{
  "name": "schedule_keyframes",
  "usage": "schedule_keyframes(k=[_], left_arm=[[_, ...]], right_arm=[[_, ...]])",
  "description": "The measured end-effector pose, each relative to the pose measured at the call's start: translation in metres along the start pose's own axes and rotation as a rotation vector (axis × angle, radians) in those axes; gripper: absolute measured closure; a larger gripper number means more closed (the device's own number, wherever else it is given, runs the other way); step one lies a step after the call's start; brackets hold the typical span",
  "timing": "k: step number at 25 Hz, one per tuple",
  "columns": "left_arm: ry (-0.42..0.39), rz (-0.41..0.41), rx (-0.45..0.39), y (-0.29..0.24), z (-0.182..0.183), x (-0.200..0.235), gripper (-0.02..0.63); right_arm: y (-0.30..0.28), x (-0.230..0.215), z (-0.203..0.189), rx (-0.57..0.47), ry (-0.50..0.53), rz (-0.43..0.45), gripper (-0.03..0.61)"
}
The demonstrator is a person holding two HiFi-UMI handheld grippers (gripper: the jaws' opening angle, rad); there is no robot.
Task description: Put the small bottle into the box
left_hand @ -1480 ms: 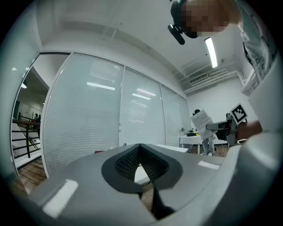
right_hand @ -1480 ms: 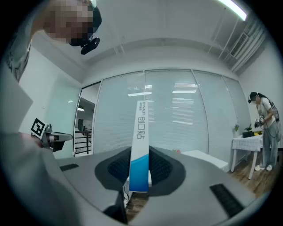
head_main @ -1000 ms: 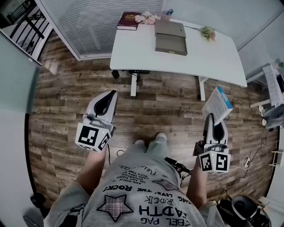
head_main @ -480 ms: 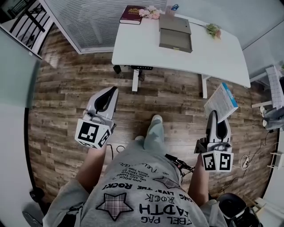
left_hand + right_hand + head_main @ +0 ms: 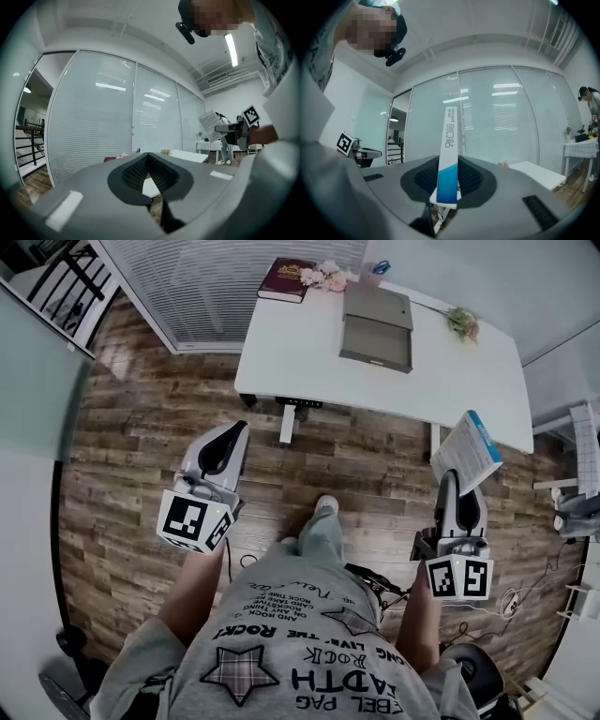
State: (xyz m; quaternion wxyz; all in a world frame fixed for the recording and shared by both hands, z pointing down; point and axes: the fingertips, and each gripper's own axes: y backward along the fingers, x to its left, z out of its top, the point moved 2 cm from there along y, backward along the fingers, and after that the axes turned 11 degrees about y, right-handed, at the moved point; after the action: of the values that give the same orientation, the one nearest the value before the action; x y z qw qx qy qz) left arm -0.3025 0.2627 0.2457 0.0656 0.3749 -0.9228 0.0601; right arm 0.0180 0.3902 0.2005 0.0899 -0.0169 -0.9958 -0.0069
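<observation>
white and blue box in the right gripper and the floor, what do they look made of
The white and blue box, held between the jaws of the right gripper, looks like thin printed cardboard: flat panels, crisp folded edges, matte print. The floor looks like wood-grain planks, possibly laminate or vinyl: staggered boards, faint sheen.

An office: glass partition walls, white desk.

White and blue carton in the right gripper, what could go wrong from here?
The right gripper pinches the carton only near its lower end, and most sticks out beyond the jaws, so it could tilt or slip. The left gripper is shut and empty, giving no support. Cables on the floor might catch a foot.
</observation>
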Motion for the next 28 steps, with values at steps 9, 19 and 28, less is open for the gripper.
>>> schedule_keyframes(k=[9, 19, 28], left_arm=[[0.003, 0.038, -0.007, -0.072, 0.005, -0.002, 0.604], [-0.001, 0.115, -0.013, -0.132, 0.007, -0.012, 0.604], [-0.004, 0.137, 0.020, -0.156, 0.002, -0.010, 0.604]], right_arm=[[-0.070, -0.055, -0.007, -0.026, -0.008, 0.059, 0.488], [-0.127, -0.113, -0.022, -0.053, -0.034, 0.146, 0.488], [-0.153, -0.126, -0.039, -0.046, -0.093, 0.171, 0.488]])
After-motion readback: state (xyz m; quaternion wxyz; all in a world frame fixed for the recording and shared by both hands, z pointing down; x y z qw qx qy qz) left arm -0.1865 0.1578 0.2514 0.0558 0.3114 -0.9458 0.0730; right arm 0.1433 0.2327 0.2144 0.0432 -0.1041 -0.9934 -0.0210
